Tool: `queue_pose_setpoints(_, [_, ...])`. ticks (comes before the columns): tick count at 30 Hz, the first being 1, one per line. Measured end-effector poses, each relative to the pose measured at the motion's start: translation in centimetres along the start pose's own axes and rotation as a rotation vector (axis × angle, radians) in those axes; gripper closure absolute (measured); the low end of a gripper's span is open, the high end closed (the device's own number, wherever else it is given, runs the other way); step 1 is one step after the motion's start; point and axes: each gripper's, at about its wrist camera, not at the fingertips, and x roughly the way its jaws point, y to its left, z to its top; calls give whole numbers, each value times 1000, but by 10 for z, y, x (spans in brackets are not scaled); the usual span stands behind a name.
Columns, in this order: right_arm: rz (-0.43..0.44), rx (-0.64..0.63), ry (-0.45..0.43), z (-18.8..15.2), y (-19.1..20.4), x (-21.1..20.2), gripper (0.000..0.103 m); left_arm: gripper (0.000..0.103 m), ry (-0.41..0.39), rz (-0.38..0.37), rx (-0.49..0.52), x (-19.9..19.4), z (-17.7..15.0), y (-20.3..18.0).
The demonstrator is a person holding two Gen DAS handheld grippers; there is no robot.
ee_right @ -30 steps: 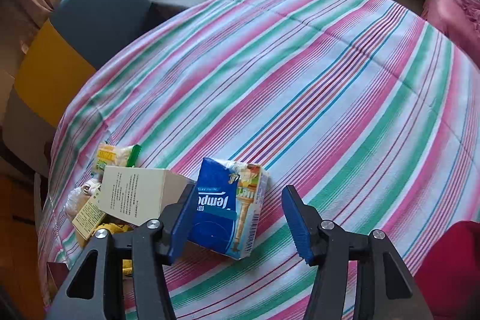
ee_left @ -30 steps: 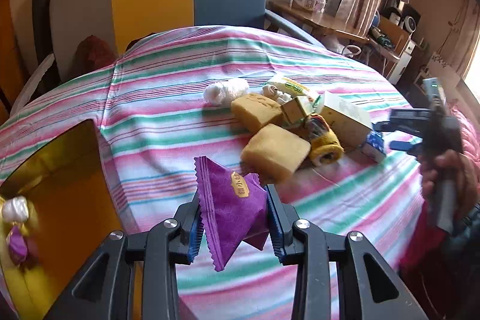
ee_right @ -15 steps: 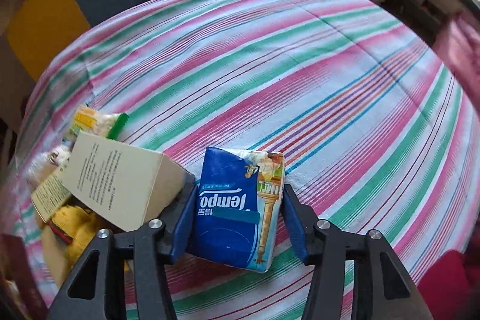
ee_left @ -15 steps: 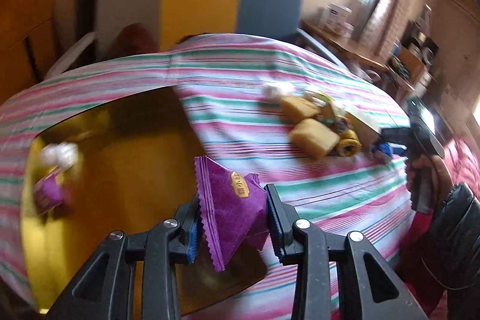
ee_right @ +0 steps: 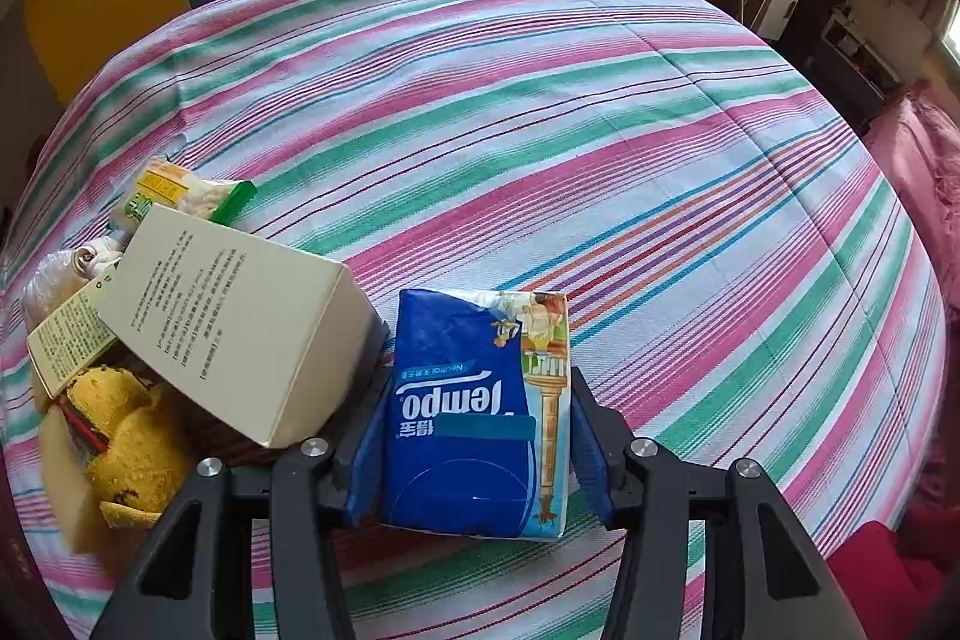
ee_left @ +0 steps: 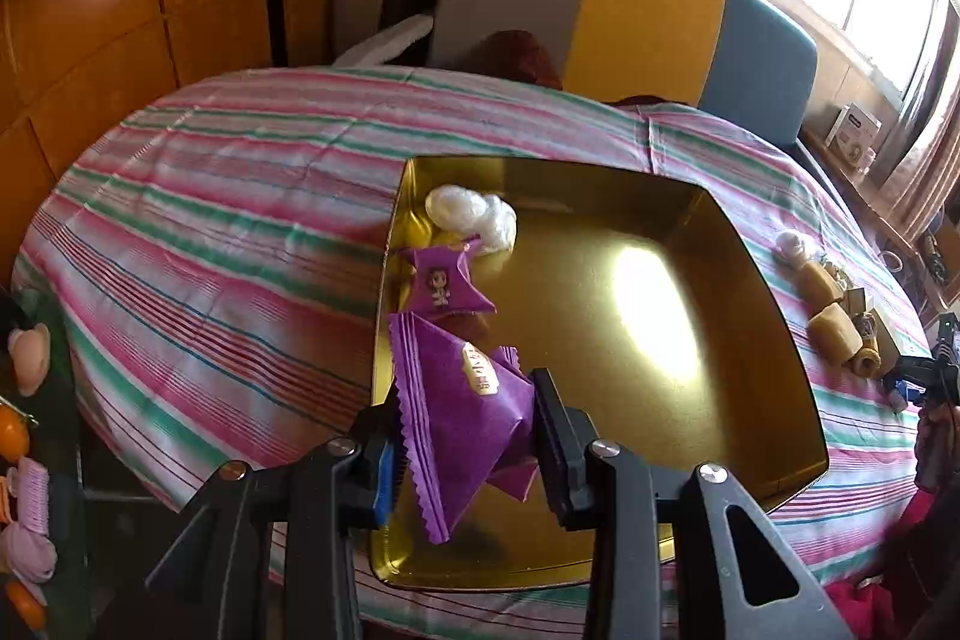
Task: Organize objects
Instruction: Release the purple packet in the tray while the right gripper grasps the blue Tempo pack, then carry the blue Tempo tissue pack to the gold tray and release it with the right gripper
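The left gripper (ee_left: pixel 465 436), angled steeply down, clamps a purple snack packet (ee_left: pixel 462 400) low in the frame, over the gold tray's (ee_left: pixel 774 292) near left corner. The right gripper (ee_right: pixel 474 445), also pitched down, has just closed onto the blue tissue pack (ee_right: pixel 477 418) lying on the striped tablecloth (ee_right: pixel 600 130), bottom centre.

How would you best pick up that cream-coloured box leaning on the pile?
Probably across the two long flat faces of the cream box, near its raised free end, coming from above. It lies tilted on the yellow cloth, so that end has room on both sides.
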Motion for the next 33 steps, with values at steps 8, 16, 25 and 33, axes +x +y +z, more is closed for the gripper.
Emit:
queue_pose_setpoints(8, [-25,-32,-6,2,8,0,50,67,43,-21,98,32,6,-25])
queue_pose_setpoints(16, [-32,-41,-5,2,9,1,50,65,82,33,123,65,17,-21])
queue_pose_setpoints(25, [-39,-50,-8,3,10,2,50,53,39,108,128,55,19,-12])
queue_pose_setpoints(33, [-36,-44,-13,2,9,1,50,53,-10,119,33,21,6,-2])
